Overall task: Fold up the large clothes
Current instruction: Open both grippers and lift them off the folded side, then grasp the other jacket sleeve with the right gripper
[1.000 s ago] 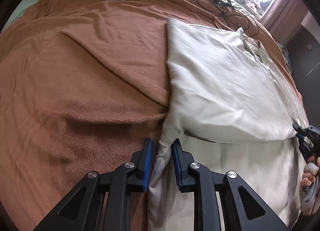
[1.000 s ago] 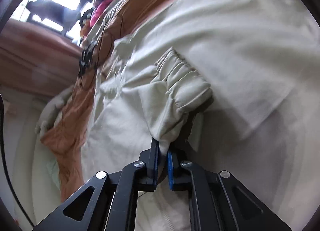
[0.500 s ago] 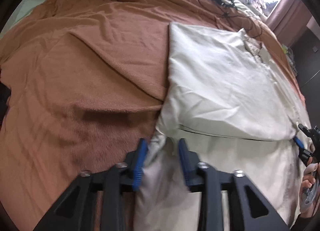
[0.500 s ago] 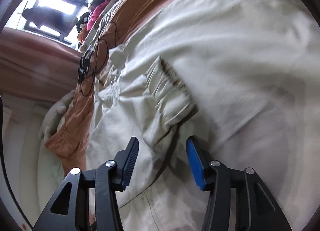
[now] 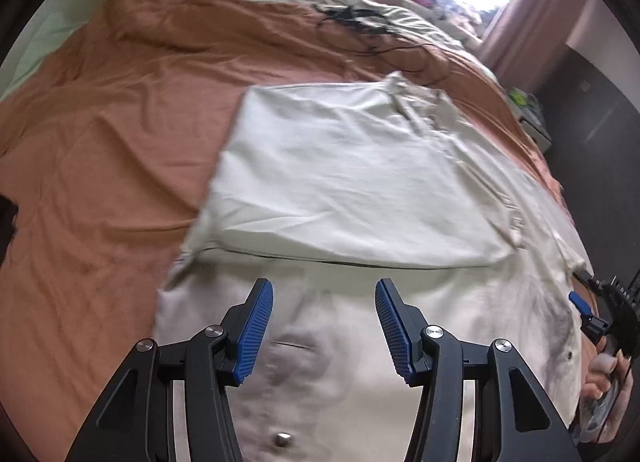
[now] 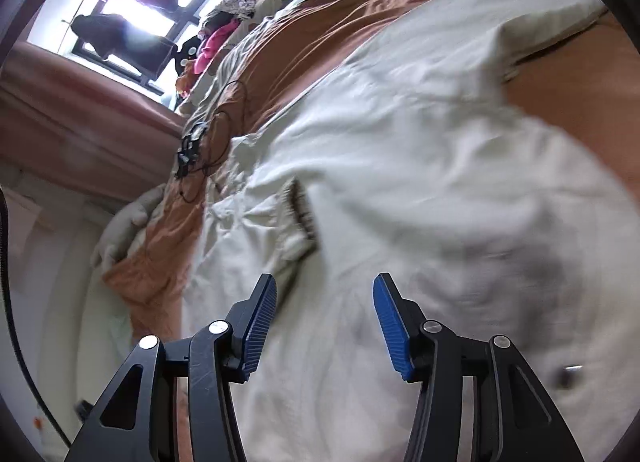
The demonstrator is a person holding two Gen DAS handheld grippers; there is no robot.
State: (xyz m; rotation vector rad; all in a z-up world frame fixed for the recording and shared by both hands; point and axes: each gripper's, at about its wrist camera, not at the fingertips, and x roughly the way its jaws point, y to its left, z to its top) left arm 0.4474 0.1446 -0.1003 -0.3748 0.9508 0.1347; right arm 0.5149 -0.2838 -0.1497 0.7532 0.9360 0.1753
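Garment [image 5: 360, 189], cream, large, lies spread on the brown blanket [image 5: 120, 133] that covers the bed, its far half folded back over the near half, with the fold edge running crosswise just beyond the left gripper [image 5: 324, 326]. Left gripper: above the near layer of cloth, jaws parted about halfway and opening, blue pads bare, nothing between them. Right gripper [image 6: 324, 326]: over the same garment toward its right edge, jaws likewise about half apart, nothing gripped; the gathered cuff [image 6: 296, 221] lies just ahead of its left finger, clear of the pads. Metal snap [image 5: 283, 439] on the cloth below the left gripper. Black cable [image 5: 360, 25] tangled on the blanket toward the far edge of the bed. Window [image 6: 132, 9] beyond.
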